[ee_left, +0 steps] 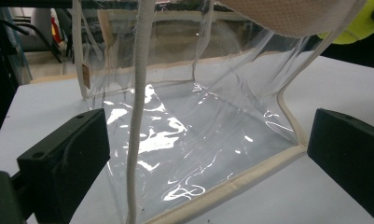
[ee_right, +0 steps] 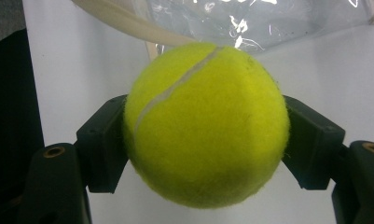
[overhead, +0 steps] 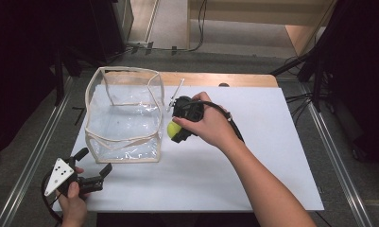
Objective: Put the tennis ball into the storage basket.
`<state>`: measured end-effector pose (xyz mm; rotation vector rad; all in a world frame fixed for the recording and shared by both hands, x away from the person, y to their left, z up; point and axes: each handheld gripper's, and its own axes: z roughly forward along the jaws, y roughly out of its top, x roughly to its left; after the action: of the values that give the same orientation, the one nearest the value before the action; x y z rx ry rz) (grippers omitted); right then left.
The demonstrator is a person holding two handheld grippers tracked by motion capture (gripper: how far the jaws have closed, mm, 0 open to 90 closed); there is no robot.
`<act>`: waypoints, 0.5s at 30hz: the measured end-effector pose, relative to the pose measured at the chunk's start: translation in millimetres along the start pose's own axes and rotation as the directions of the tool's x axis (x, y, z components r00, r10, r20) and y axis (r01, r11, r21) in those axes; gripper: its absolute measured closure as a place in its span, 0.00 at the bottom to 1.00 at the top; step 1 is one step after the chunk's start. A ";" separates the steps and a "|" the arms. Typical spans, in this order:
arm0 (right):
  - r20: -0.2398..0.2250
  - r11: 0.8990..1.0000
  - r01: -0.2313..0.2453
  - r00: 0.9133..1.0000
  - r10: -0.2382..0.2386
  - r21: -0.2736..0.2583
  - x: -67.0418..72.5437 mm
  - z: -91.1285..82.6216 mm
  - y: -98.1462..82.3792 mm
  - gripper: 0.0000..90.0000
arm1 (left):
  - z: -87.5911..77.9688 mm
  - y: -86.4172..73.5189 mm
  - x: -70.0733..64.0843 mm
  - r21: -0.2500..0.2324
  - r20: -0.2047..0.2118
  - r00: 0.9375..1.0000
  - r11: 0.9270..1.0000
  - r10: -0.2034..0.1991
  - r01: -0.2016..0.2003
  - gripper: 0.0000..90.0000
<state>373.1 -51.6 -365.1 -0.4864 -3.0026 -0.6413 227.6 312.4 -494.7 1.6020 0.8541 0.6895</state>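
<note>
R gripper (overhead: 176, 128) clamped on tennis ball (overhead: 173, 128), frame centre, beside clear bag (overhead: 124, 116), prob to drop it in; L gripper (overhead: 93, 166) jaws apart at lower left, ready to steady bag

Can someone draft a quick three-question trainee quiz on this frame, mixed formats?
1. True or false: the right hand-held gripper is shut on the fuzzy yellow-green tennis ball.
2. Multiple choice: the ball is (A) inside the clear plastic cube bag with cream fabric trim, (B) held off the white table sheet beside the bag's right wall, (C) lying on the floor.
3. Fill in: the left hand-held gripper sits near the bag's front-left corner with its jaws ____.

Key
1. True.
2. B.
3. Open, with nothing between them.
</note>
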 end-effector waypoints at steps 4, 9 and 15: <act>0.005 1.000 0.001 1.000 -0.001 -0.002 -0.6 -5.0 1.1 0.26 | -0.1 0.0 0.1 0.002 -0.001 1.000 1.000 0.002 -0.002 0.00; 0.006 1.000 0.002 1.000 -0.001 -0.005 -0.6 -14.4 2.8 0.26 | 0.0 0.0 -0.1 0.002 -0.001 1.000 1.000 0.003 -0.003 0.00; 0.002 1.000 0.007 1.000 -0.007 -0.010 -0.7 -22.4 5.6 0.26 | 0.2 0.0 -0.1 0.001 -0.001 1.000 1.000 0.003 -0.003 0.00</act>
<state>374.8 -56.0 -342.5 -0.4768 -3.0059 -0.6564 227.7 312.2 -494.7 1.6049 0.8529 0.6922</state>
